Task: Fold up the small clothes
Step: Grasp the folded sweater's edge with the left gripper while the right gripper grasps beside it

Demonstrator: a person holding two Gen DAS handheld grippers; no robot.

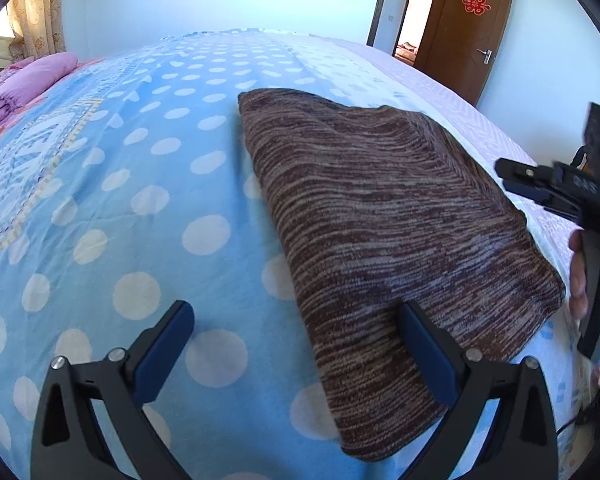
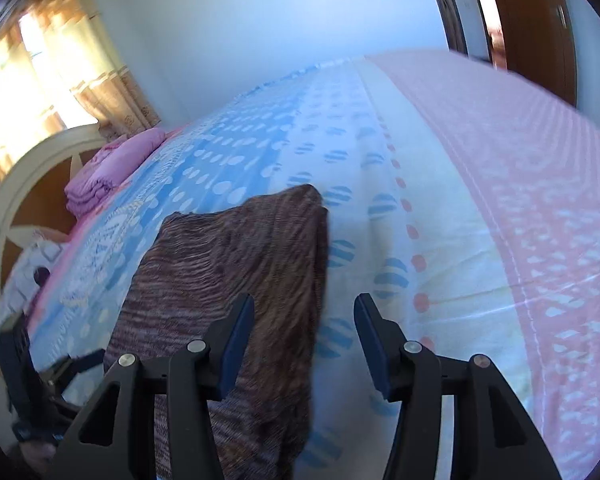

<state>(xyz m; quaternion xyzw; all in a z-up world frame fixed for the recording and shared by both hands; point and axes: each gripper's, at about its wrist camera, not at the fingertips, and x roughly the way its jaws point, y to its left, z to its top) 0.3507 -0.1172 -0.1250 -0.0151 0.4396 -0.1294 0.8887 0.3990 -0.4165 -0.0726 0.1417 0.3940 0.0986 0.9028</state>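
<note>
A brown striped knit garment (image 1: 372, 216) lies folded into a thick oblong on the blue polka-dot bedsheet (image 1: 140, 168). My left gripper (image 1: 296, 316) hovers open over its near left edge; the right finger (image 1: 416, 328) is over the knit and the left finger over bare sheet. In the right wrist view the same garment (image 2: 236, 248) lies left of centre. My right gripper (image 2: 305, 308) is open with nothing between its pads, straddling the garment's right edge. From the left wrist view, the right gripper (image 1: 506, 176) shows at the garment's far right side, held by a hand (image 1: 578, 276).
A folded pink quilt (image 1: 28, 80) lies at the head of the bed near a cream headboard (image 2: 4, 208). The sheet turns white and then pink (image 2: 540, 200) to the right. A brown door (image 1: 468, 28) stands open beyond the bed's far corner. Part of the left gripper's body (image 2: 24, 364) shows at lower left.
</note>
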